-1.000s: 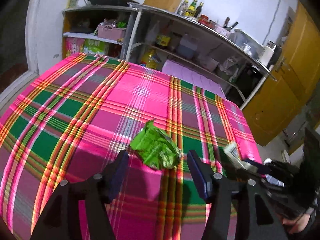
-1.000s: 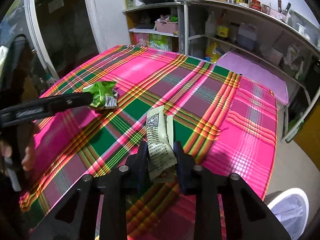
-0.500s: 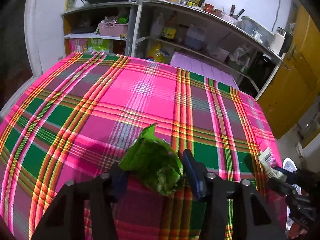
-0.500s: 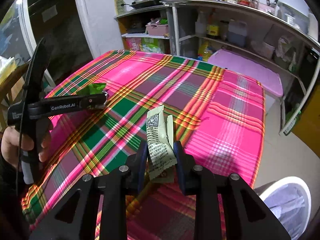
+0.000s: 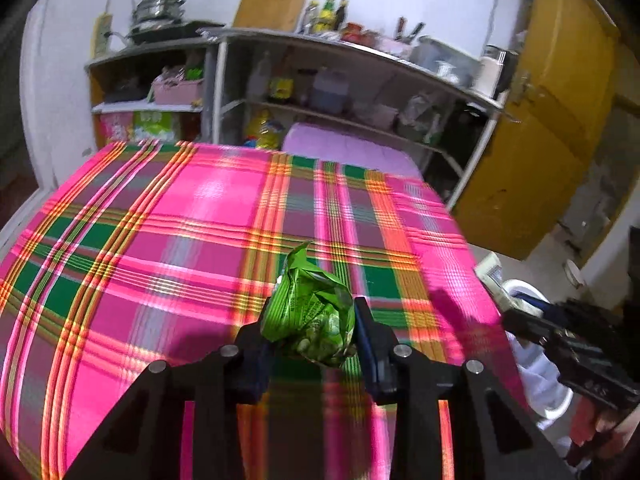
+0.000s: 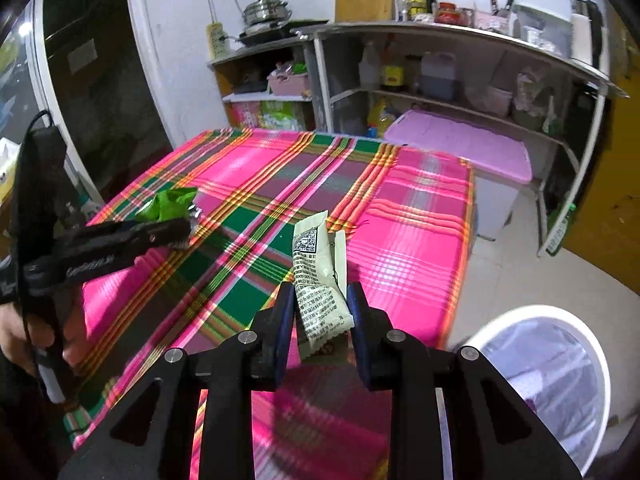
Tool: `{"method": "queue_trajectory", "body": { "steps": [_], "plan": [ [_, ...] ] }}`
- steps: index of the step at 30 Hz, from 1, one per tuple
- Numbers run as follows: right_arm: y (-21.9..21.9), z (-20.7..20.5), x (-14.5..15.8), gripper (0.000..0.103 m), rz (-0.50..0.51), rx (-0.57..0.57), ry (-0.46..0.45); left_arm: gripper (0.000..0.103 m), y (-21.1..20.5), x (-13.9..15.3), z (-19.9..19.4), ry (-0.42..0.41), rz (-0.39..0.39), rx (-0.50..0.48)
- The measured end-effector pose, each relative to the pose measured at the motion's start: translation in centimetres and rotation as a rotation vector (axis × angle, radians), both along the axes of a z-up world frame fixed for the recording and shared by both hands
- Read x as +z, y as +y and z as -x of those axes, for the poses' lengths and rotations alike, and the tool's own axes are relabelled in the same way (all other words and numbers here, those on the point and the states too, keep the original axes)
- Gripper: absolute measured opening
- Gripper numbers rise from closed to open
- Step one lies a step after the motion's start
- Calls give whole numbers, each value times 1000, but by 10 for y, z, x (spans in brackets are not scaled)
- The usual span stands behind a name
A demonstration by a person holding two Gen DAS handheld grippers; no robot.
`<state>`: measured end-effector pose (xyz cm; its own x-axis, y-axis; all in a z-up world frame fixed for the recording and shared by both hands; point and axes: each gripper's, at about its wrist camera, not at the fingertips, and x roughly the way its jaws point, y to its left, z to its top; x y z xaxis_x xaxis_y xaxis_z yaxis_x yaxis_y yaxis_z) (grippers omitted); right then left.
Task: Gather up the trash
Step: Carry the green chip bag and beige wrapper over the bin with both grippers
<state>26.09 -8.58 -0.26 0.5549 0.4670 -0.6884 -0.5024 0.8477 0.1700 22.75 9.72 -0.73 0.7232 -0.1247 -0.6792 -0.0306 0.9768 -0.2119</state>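
My left gripper [image 5: 310, 320] is shut on a crumpled green wrapper [image 5: 308, 312] and holds it above the plaid tablecloth [image 5: 180, 240]. The wrapper [image 6: 170, 204] and the left gripper [image 6: 176, 232] also show at the left of the right wrist view. My right gripper [image 6: 320, 300] is shut on a pale printed wrapper [image 6: 318, 280] with a QR code, near the table's right edge. That wrapper [image 5: 490, 272] and the right gripper [image 5: 516, 308] show at the right of the left wrist view. A white trash bin with a bag liner [image 6: 552, 380] stands on the floor, right of the table.
Metal shelves [image 6: 440, 92] with bottles and containers stand behind the table. A pink-lidded box [image 6: 460, 144] sits between the shelves and the table. A yellow door [image 5: 540, 140] is at the right. A dark doorway [image 6: 92, 80] is at the left.
My left gripper closed on the green wrapper and lifted it off the cloth. My right gripper, still holding the pale wrapper, moved right toward the bin.
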Motion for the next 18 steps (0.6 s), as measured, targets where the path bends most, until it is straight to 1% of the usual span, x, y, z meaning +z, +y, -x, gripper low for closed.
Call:
{"method": "queue_trajectory", "body": {
  "steps": [4, 10, 18],
  "plan": [
    [-20, 20, 14, 28, -20, -37, -23, 36, -23, 17, 28, -40, 3, -45],
    [-46, 48, 29, 28, -33, -87, -48, 36, -56, 37, 58, -81, 3, -102],
    [-81, 77, 39, 28, -45, -147, -74, 36, -93, 51, 86, -108, 16, -170]
  ]
}}
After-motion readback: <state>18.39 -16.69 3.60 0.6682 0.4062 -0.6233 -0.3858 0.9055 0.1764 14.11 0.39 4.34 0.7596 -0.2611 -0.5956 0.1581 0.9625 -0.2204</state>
